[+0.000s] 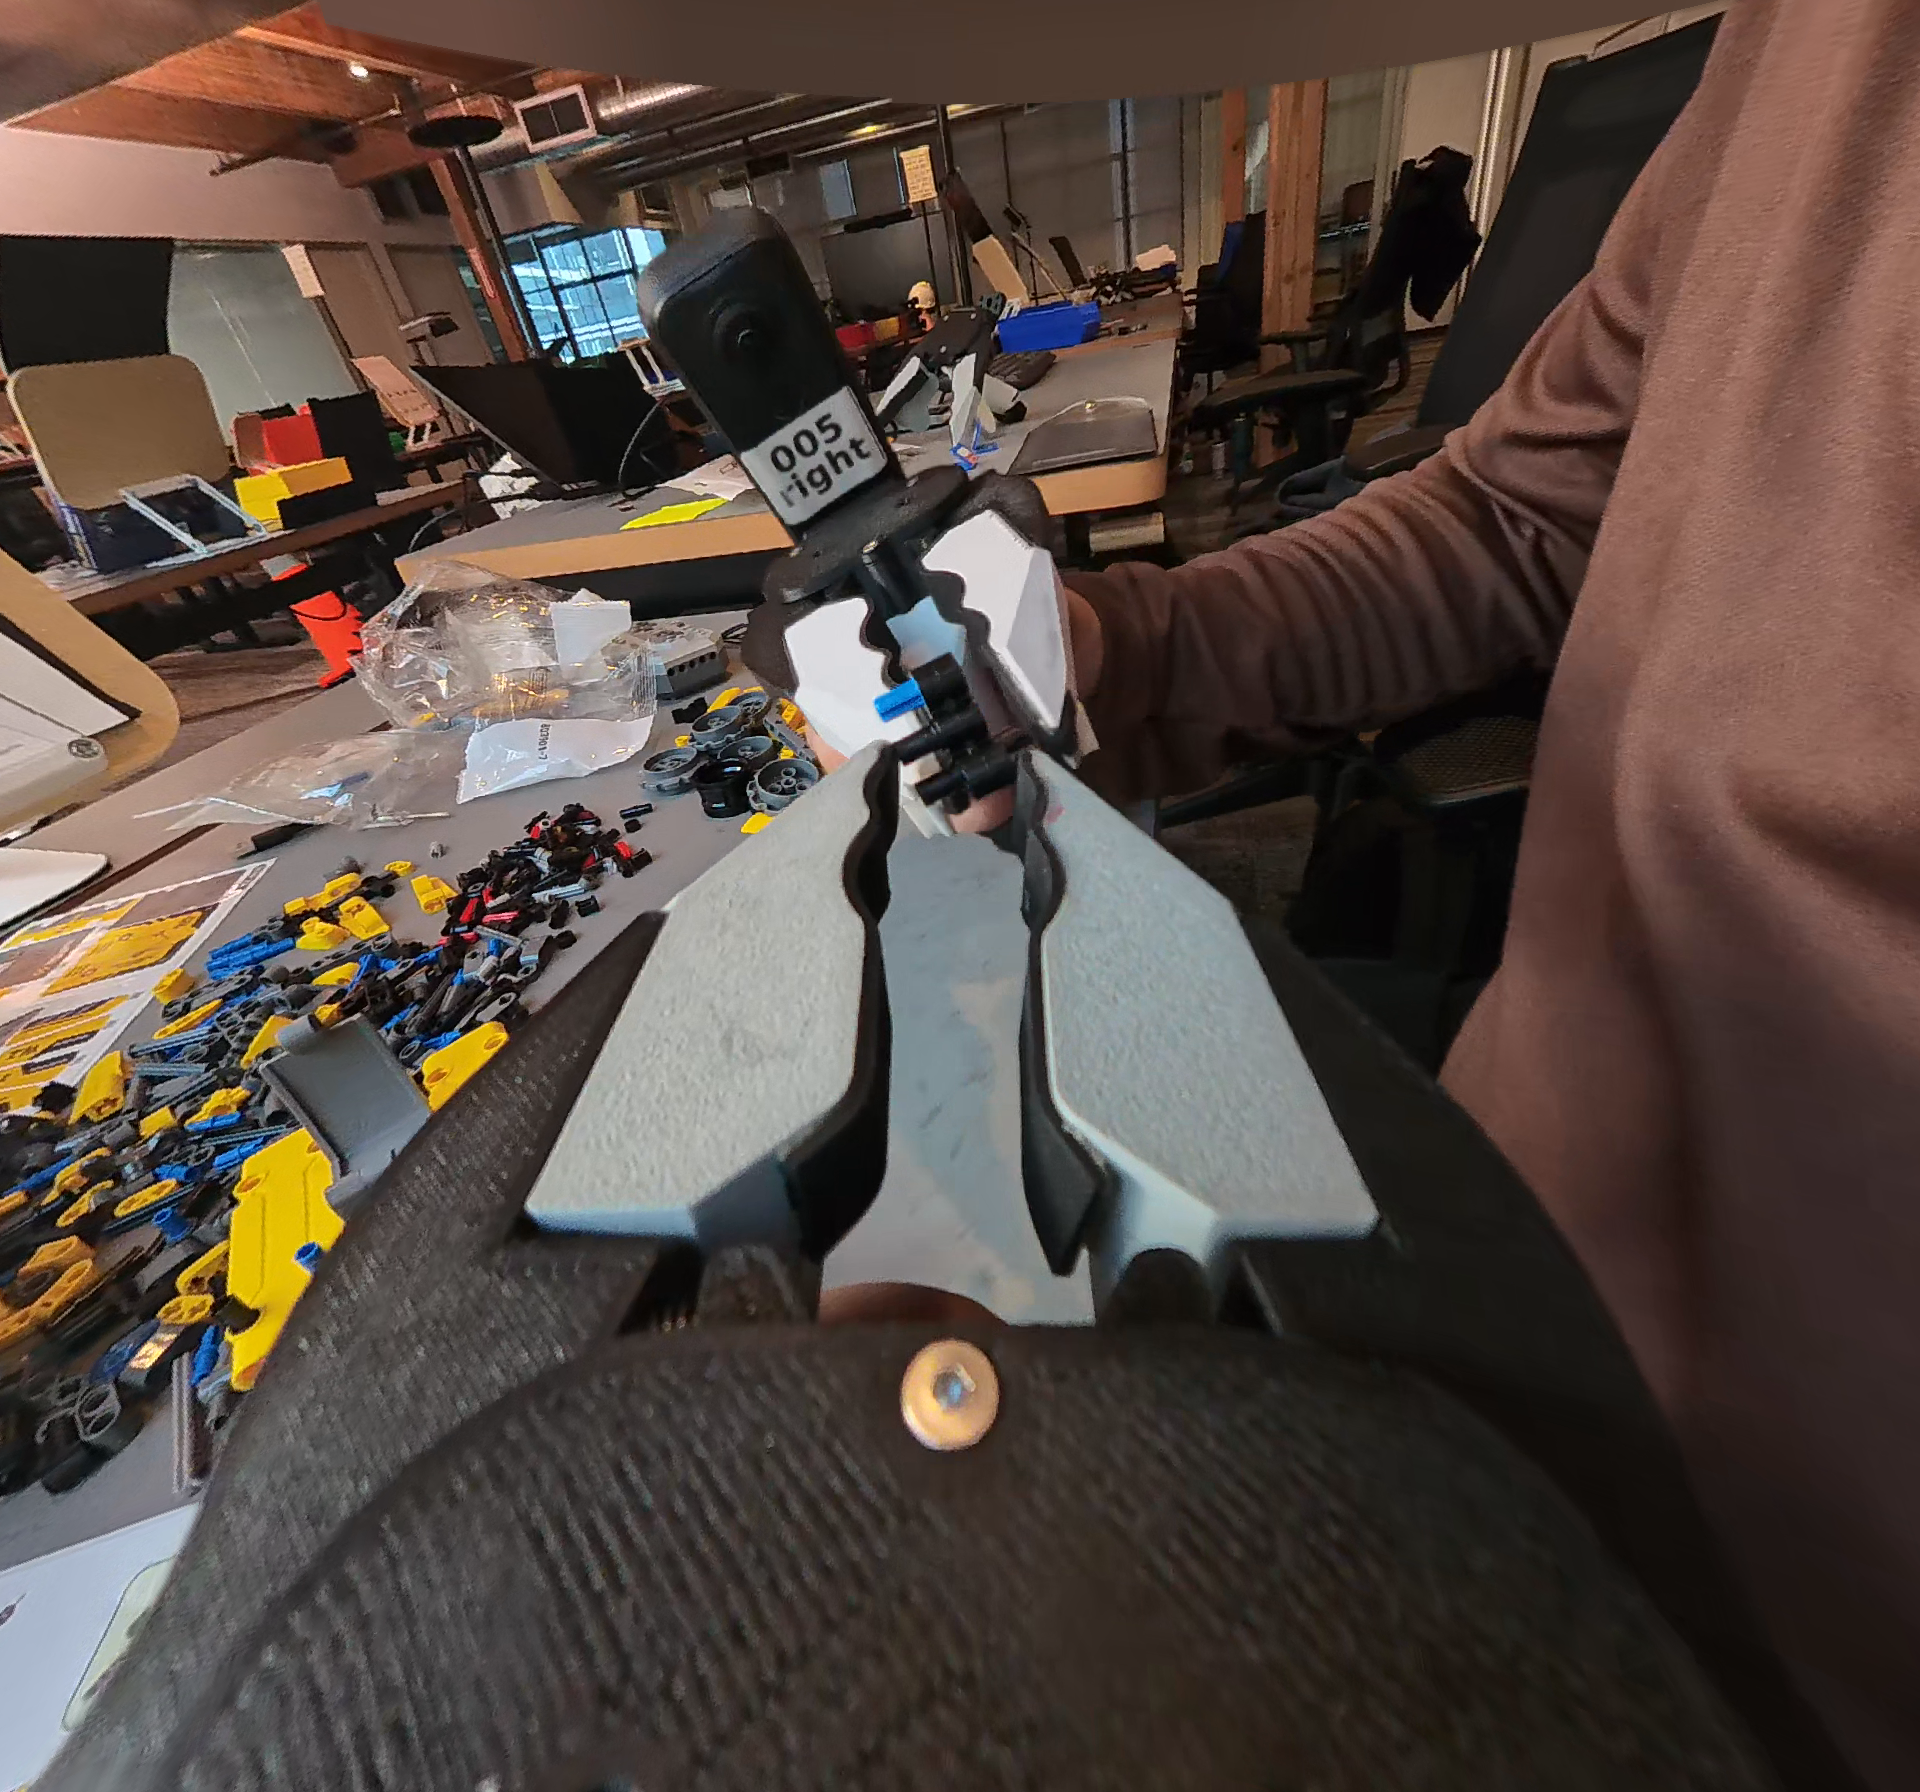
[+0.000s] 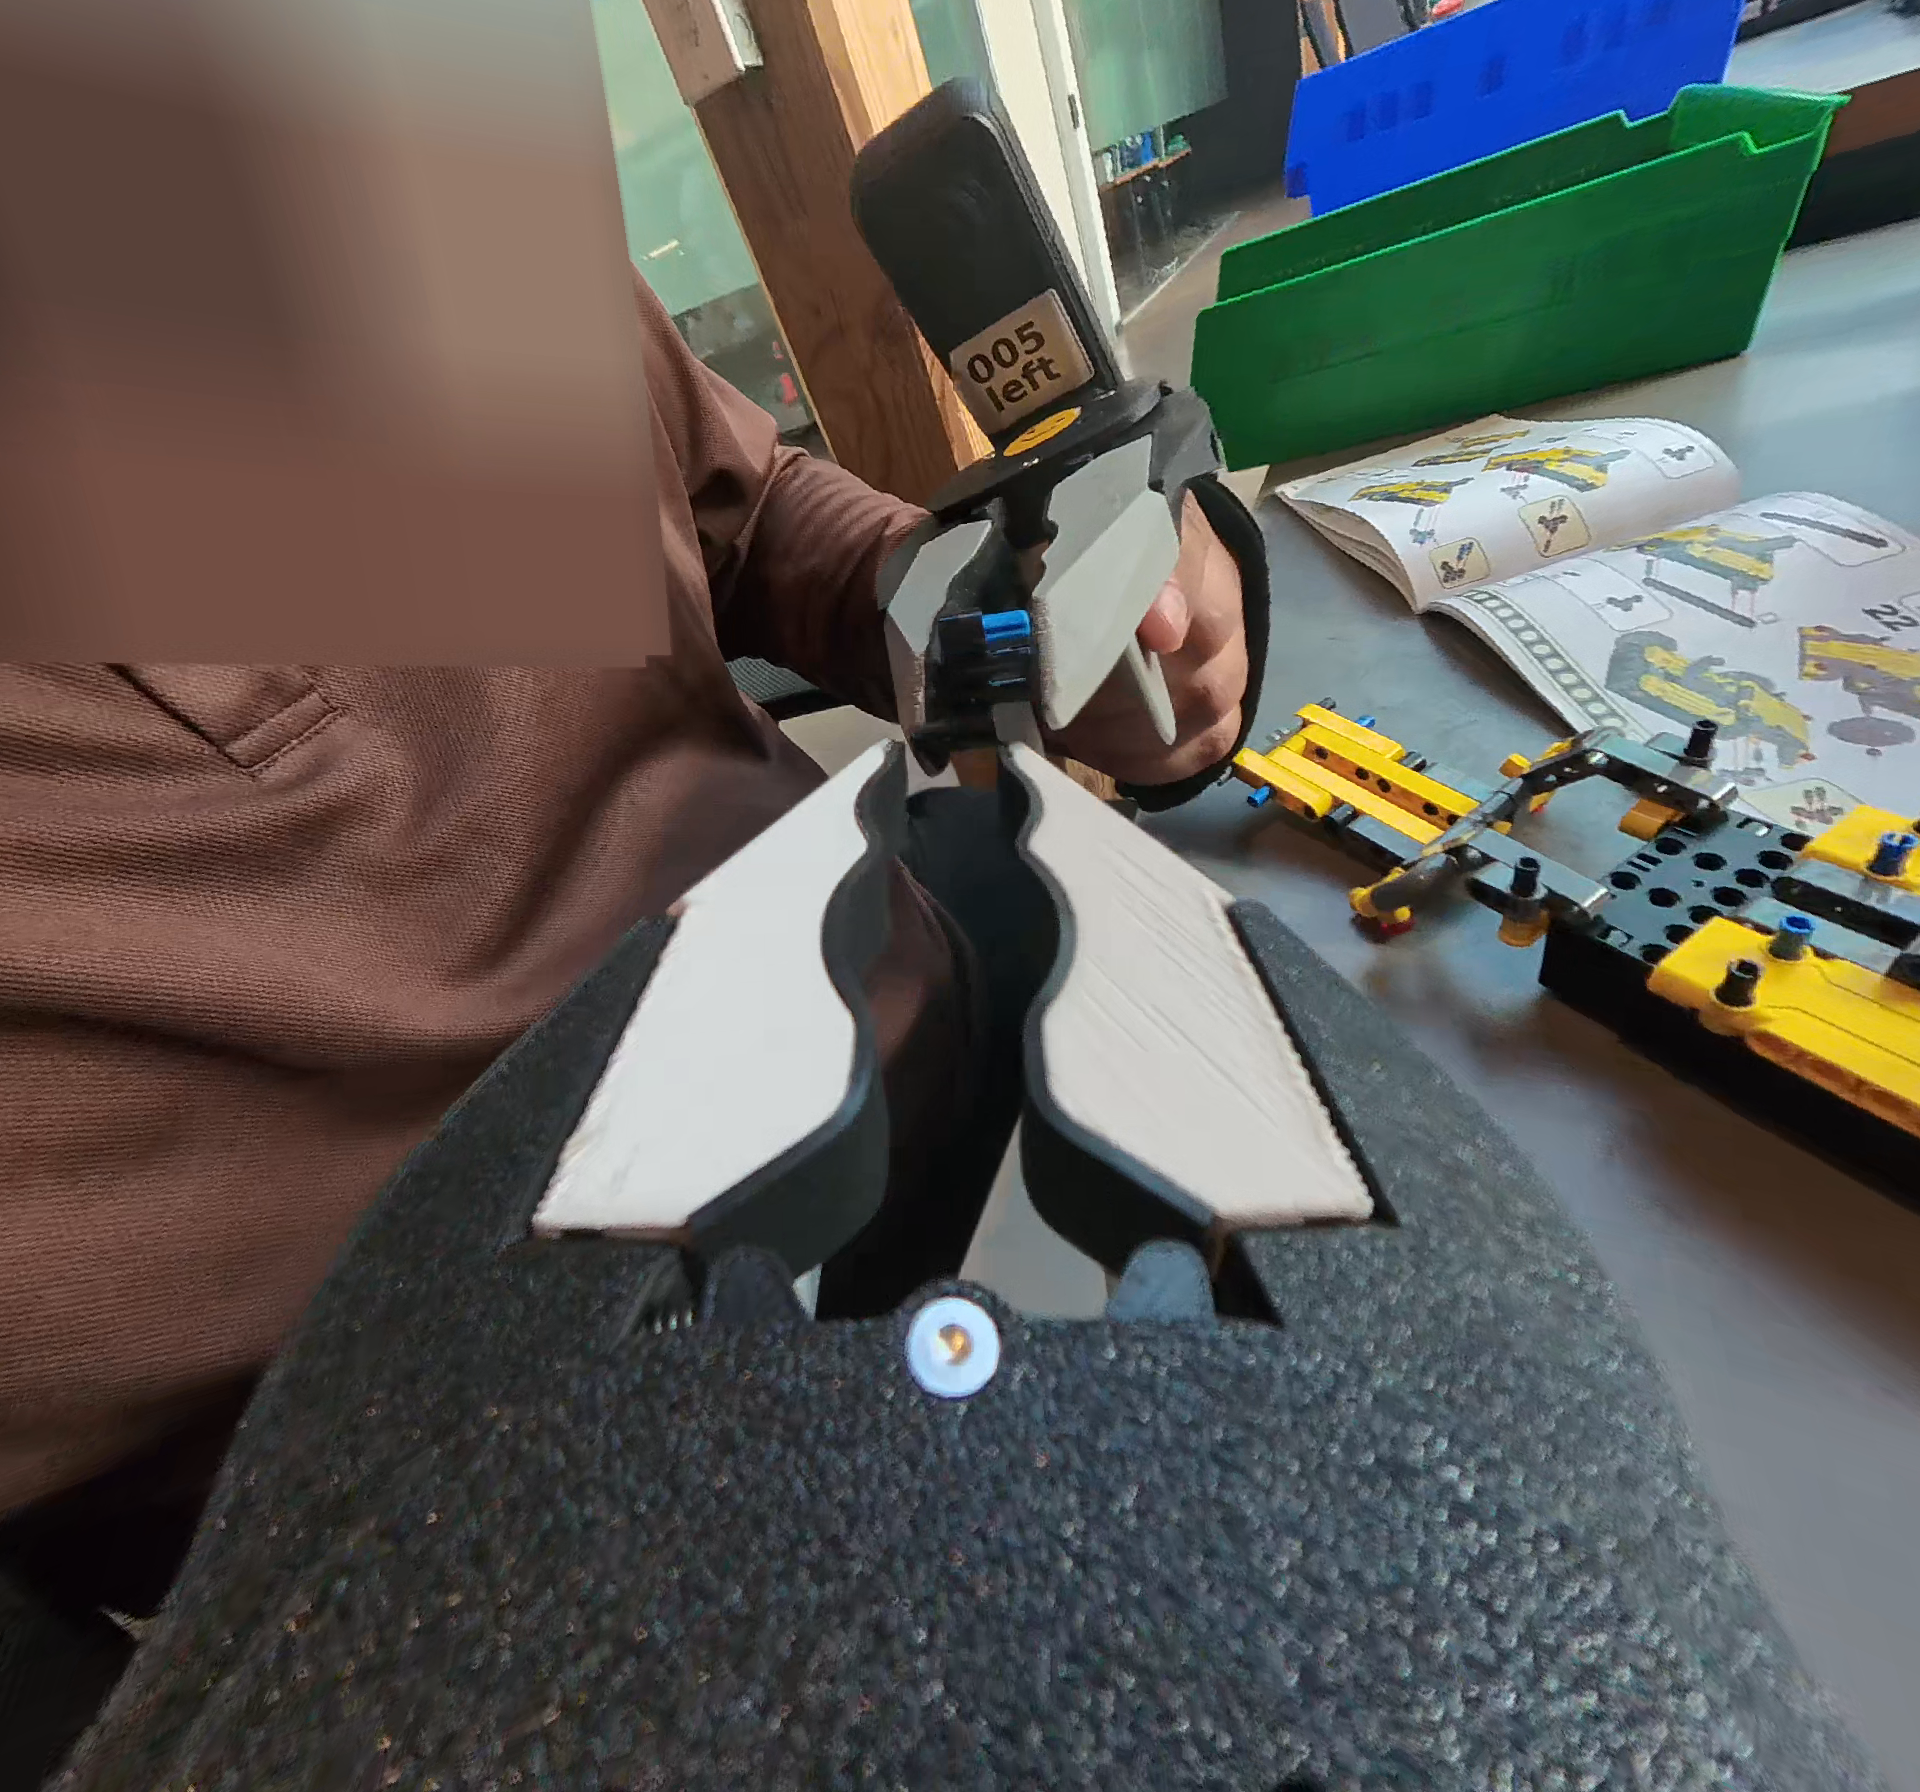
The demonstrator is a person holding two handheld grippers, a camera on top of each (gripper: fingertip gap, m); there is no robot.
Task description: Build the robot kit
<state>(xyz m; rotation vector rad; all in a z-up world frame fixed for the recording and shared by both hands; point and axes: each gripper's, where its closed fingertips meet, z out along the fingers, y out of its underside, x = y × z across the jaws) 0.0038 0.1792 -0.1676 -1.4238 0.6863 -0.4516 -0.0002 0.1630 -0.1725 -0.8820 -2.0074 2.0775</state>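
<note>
loose bricks (image 1: 312, 994) on table (image 1: 582, 807), booklet (image 2: 1621, 579) behind model (image 2: 1662, 921)

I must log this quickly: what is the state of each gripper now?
Left gripper: jaws closed on the small black plastic pinned piece with blue pin.
Right gripper: jaws closed on the same piece.

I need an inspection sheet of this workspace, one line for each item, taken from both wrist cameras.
Surface: grey table, much of it covered.
Working things: small brick assembly, black, blue and white, held in the air; loose bricks; partly built yellow and black model; open instruction booklet.
Clutter: clear plastic bags; green bin; blue bin.
Grippers: left gripper and right gripper meet tip to tip, both apparently shut on the assembly.
Cables: nothing seen.
Surroundings: wooden post; office chairs; further desks.
</note>
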